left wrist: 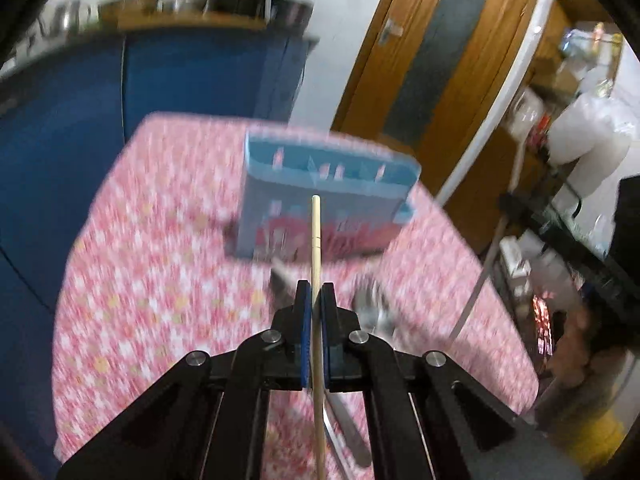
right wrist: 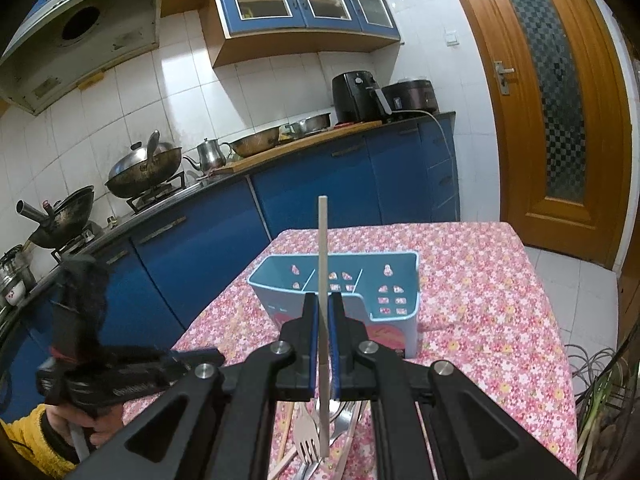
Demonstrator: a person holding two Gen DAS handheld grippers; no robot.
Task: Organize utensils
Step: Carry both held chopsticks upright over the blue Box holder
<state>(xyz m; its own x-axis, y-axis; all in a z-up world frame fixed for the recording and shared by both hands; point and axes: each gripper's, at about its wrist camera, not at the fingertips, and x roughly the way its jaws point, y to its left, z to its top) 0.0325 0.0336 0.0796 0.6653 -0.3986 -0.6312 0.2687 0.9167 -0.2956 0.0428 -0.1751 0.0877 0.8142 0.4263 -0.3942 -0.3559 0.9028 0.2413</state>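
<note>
Pinched tight in the left tool, one pale chopstick points ahead at the blue caddy; right tool clamps a second chopstick likewise. Caddy looks empty, forks and spoons wait beneath on the bench — barely started, I'd say.

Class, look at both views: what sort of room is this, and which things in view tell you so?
Most likely a home kitchen. A lidded wok sits on a gas stove, blue cabinets hang on the tiled wall, and an air fryer stands on the counter.
</note>
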